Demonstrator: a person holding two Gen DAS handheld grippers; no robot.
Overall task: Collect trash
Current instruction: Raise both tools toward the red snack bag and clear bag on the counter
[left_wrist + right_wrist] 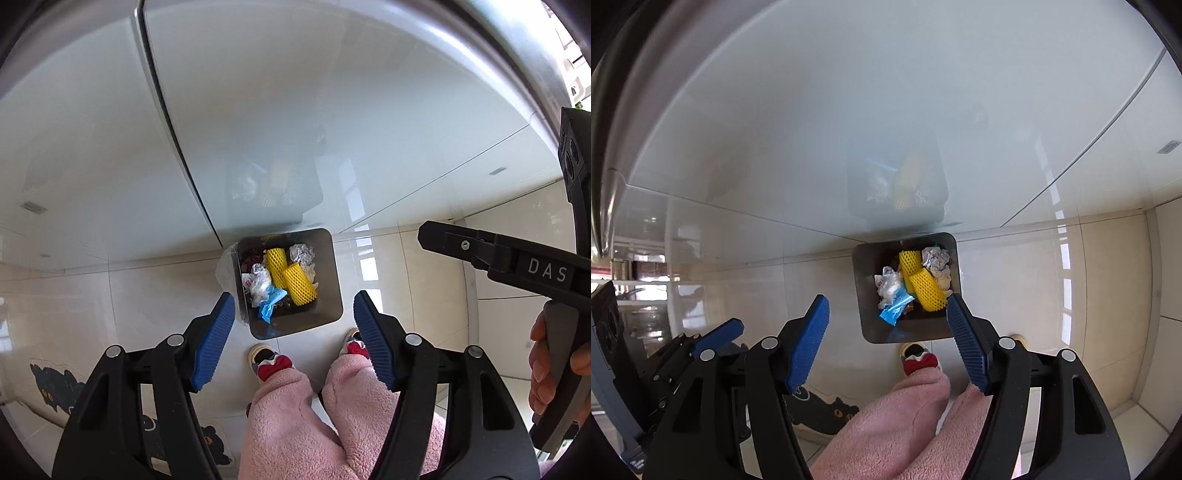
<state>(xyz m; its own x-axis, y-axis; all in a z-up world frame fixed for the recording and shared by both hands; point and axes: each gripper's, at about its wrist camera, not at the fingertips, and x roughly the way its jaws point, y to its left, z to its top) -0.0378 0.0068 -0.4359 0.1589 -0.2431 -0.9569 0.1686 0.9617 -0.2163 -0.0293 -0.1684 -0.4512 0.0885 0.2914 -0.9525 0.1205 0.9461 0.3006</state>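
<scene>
A dark square trash bin [325,314] [868,317] stands on the tiled floor far below, against a white cabinet. Inside lie two yellow foam nets [291,277] [923,284], crumpled clear plastic [260,284] [890,286], a blue wrapper [269,304] [894,312] and crumpled foil [303,253] [934,256]. My left gripper [295,341] hangs high above the bin, open, nothing between its blue pads. My right gripper [888,341] is open and empty above the bin too; it also shows at the right of the left wrist view [498,254].
White glossy cabinet doors [332,110] [849,110] mirror the bin. A person's pink fleece legs [303,413] [905,424] and slippers with red bows [273,363] [919,360] stand just before the bin. A floor mat with black cats [55,387] [827,410] lies at the left.
</scene>
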